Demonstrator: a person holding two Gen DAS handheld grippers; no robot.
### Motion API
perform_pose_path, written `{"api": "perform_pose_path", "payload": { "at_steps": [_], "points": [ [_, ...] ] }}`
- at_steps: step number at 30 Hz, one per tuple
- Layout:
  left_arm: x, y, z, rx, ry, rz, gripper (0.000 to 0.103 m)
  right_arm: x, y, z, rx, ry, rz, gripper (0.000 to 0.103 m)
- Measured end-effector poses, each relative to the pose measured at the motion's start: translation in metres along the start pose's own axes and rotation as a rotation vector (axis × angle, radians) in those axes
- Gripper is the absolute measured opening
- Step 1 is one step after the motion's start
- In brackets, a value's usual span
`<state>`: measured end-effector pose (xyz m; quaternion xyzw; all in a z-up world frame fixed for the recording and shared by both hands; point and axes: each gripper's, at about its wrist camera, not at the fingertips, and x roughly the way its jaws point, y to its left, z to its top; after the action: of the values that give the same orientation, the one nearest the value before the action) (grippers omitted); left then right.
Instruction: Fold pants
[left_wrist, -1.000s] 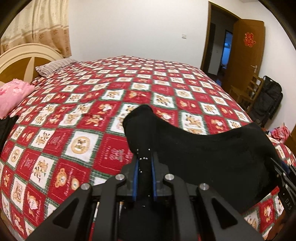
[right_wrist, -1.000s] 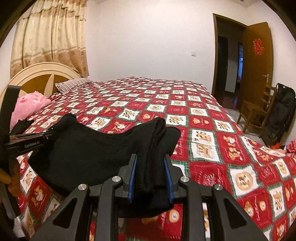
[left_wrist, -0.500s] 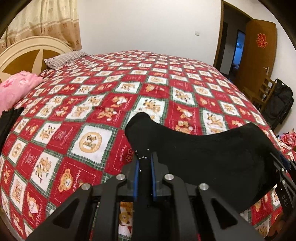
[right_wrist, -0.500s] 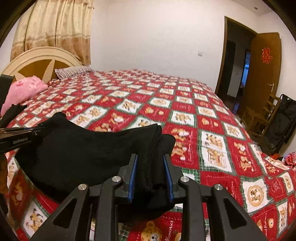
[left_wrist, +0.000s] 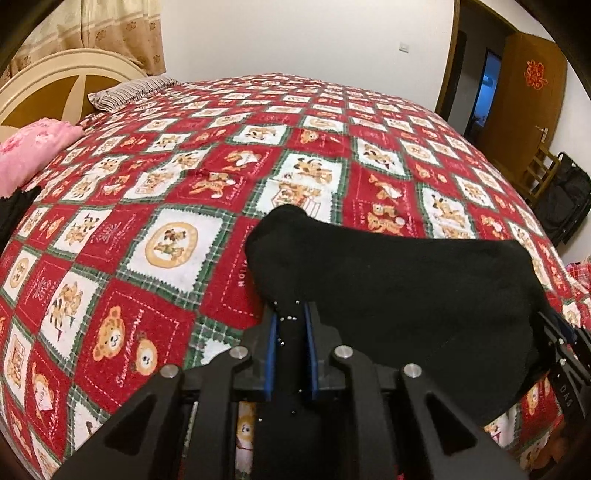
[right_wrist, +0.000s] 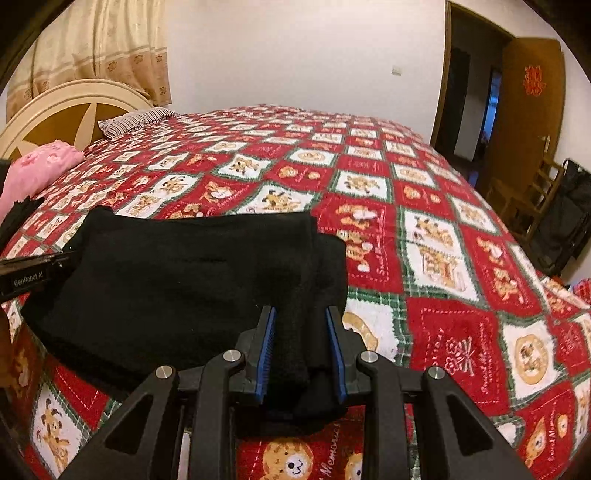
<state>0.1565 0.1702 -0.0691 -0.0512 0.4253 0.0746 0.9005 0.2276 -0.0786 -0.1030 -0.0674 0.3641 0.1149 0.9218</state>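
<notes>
The black pants are already folded into a thick, short bundle of several layers, and this bundle hangs stretched between the two tools, low over the bed with its red patterned quilt. The far edge of the bundle seems to touch the quilt, but whether it really rests there I cannot tell.

The left tool has its jaws almost fully together, pinching a thin edge of the cloth between the blue pads. The right tool holds its jaws a little wider apart, because a thicker stack of folded layers is squeezed between its pads (the cloth fills the whole gap). In the left wrist view the right tool also shows at the right edge, on the other corner of the bundle.

In my judgement the folding itself is mostly done. What is left is to lay the bundle flat on the bed, let go of both corners, and perhaps make one last fold or smooth it.

About containers: no box, basket or drawer shows in either view. Only a pink pillow and a striped pillow lie near the headboard.
</notes>
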Motion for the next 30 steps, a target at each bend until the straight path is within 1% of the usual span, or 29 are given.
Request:
{"api": "perform_pose_path", "payload": {
  "at_steps": [7, 11, 16, 21, 24, 28, 30],
  "points": [
    [0.008, -0.004, 0.0, 0.021, 0.006, 0.025, 0.017, 0.005, 0.002, 0.0, -0.007, 0.02, -0.001, 0.028],
    [0.008, -0.006, -0.004, 0.043, -0.012, 0.039, 0.017, 0.006, -0.001, 0.0, 0.009, 0.02, 0.016, 0.029],
    [0.005, -0.008, -0.009, 0.07, -0.021, 0.063, 0.017, 0.006, 0.002, -0.001, -0.009, 0.024, -0.002, 0.029],
    [0.002, -0.018, -0.02, 0.141, -0.043, 0.136, 0.017, 0.005, 0.01, -0.002, -0.052, 0.021, -0.044, 0.031],
    [0.007, -0.022, -0.021, 0.172, -0.046, 0.165, 0.017, 0.005, 0.01, -0.002, -0.059, 0.021, -0.051, 0.031],
    [0.006, -0.018, -0.019, 0.158, -0.043, 0.15, 0.017, 0.002, 0.008, -0.004, -0.048, 0.023, -0.047, 0.033],
    [0.001, -0.015, -0.021, 0.145, -0.04, 0.134, 0.02, 0.002, 0.003, -0.004, -0.027, 0.026, -0.034, 0.036]
  ]
}}
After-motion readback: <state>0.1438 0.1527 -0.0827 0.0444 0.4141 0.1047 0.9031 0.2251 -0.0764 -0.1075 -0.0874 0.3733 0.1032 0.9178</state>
